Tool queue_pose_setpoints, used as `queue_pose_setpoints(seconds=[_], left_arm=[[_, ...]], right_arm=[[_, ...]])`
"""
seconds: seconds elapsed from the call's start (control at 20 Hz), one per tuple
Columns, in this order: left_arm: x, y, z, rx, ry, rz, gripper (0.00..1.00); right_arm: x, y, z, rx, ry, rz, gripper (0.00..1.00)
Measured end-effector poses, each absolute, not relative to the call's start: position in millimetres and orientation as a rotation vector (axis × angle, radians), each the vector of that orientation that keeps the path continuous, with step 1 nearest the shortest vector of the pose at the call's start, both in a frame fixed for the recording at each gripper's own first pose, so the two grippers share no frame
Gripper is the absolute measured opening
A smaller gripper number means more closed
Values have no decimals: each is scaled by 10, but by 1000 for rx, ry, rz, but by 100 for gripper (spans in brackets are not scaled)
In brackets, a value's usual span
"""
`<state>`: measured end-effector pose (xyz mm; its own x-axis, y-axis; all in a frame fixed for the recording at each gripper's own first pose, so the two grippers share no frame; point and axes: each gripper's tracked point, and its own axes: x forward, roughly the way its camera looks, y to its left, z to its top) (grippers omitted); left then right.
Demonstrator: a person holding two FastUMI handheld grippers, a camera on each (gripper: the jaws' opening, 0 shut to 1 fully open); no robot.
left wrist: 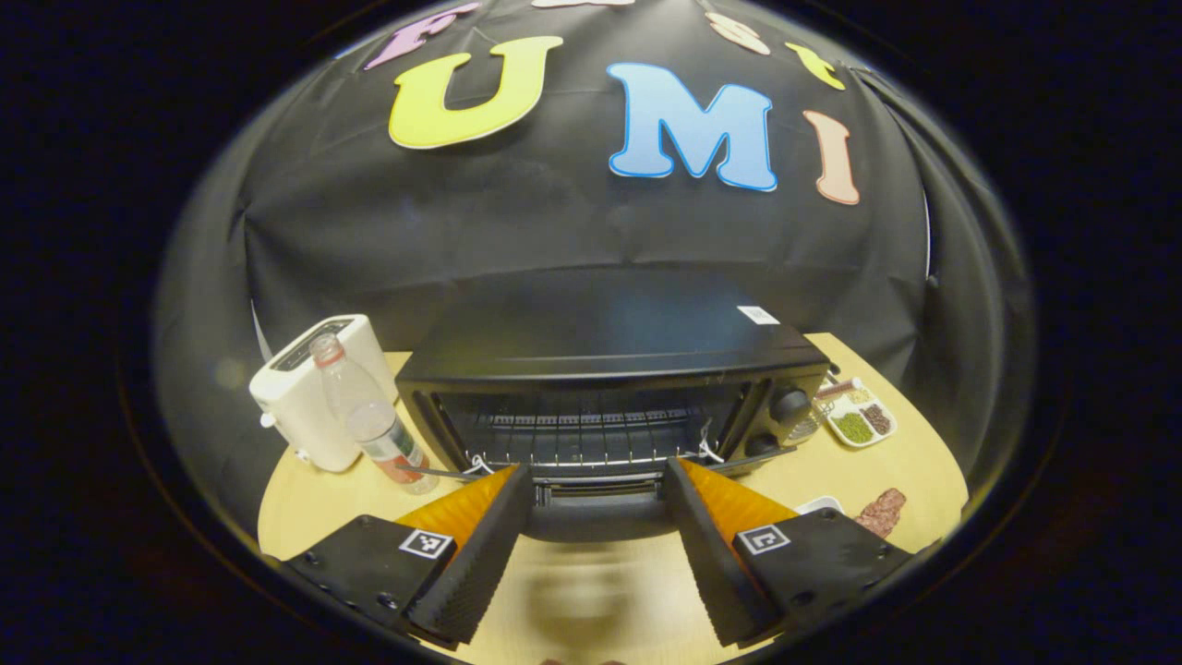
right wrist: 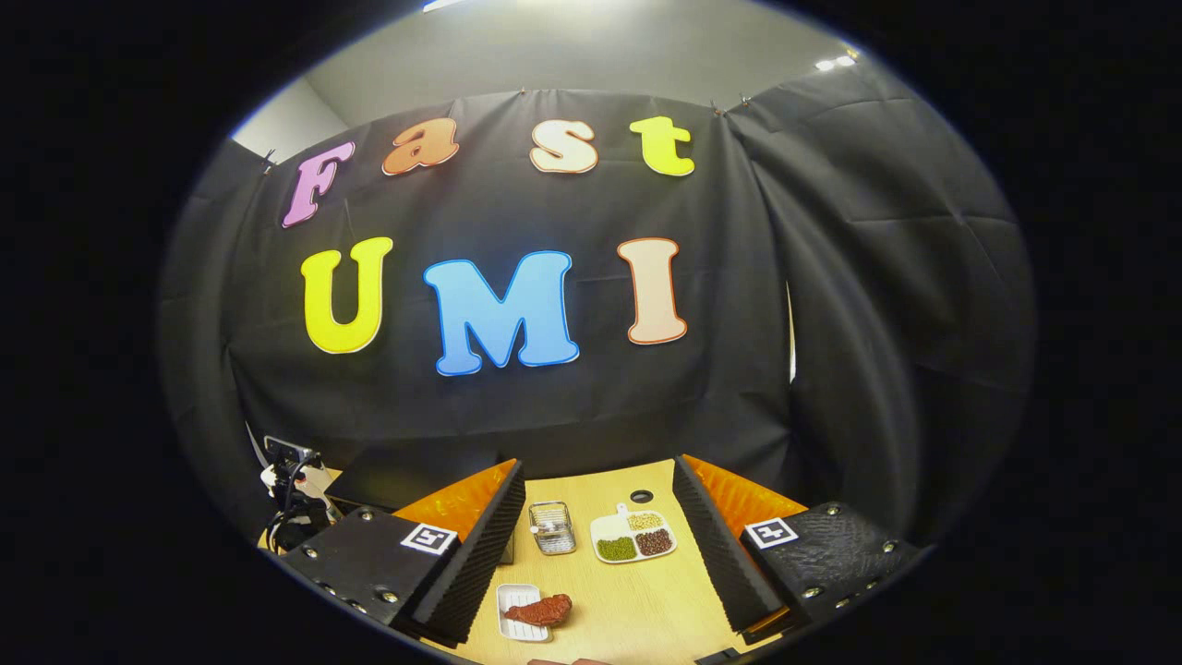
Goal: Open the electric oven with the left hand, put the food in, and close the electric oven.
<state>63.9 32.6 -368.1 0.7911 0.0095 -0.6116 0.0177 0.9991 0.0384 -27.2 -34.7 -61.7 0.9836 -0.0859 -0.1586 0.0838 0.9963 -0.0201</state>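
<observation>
1. Left gripper view: the left gripper (left wrist: 598,480) has its fingers spread wide w/ nothing between them, facing the black electric oven (left wrist: 614,379) on the wooden table (left wrist: 591,600). Oven door (left wrist: 596,517) is dropped open toward the gripper; the wire rack (left wrist: 582,434) inside looks bare.
2. Left of the oven: a white toaster (left wrist: 309,392), and touching its front a clear plastic bottle (left wrist: 369,416) w/ a red-and-green label, writing too small to read.
3. Right of the oven: a white divided dish (left wrist: 859,420) w/ green and dark brown beans in separate compartments. Nearer than that, a reddish piece of meat (left wrist: 884,511) just beside a white tray edge (left wrist: 817,505).
4. White sticker (left wrist: 758,315) on the oven top, right rear; text can't be read.
5. Right gripper view: the right gripper (right wrist: 598,489) also has fingers spread, holding nothing, above the table (right wrist: 628,610).
6. Ahead between its fingers: the divided dish (right wrist: 633,538) w/ pale, green and brown beans, 1 sort per compartment. Left of the dish: a small wire basket (right wrist: 552,527), contents can't tell.
7. Nearer than the dish: the meat (right wrist: 540,610), lying across a white ridged tray (right wrist: 517,614).
</observation>
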Motion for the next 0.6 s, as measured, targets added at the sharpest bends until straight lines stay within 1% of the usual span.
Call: queue_pose_setpoints(seconds=[0.05,0.15,0.2,0.25,0.3,0.35,0.4,0.45,0.5,0.6], left_arm=[[602,320,-3700,47,663,-5,96],[529,319,-3738,51,671,-2,96],[501,319,-3758,49,671,3,93],[473,320,-3772,47,671,8,96],[441,317,-3801,46,675,12,96],[409,312,-3825,46,678,15,96],[373,311,-3862,48,680,14,93],[325,307,-3894,51,685,12,94],[275,309,-3934,59,692,9,99],[165,304,-4037,82,711,-1,99]], right_arm=[[-272,-339,-613,-14,161,-84,98],[-278,-332,-626,-14,164,-80,98],[-275,-315,-643,-15,168,-77,100],[-276,-306,-657,-16,172,-75,100],[-279,-298,-674,-16,177,-72,98],[-285,-289,-683,-16,180,-71,98],[-297,-288,-702,-17,182,-69,98],[-300,-283,-716,-21,185,-69,98],[-310,-291,-740,-24,189,-69,98],[-321,-291,-774,-24,198,-67,98]])
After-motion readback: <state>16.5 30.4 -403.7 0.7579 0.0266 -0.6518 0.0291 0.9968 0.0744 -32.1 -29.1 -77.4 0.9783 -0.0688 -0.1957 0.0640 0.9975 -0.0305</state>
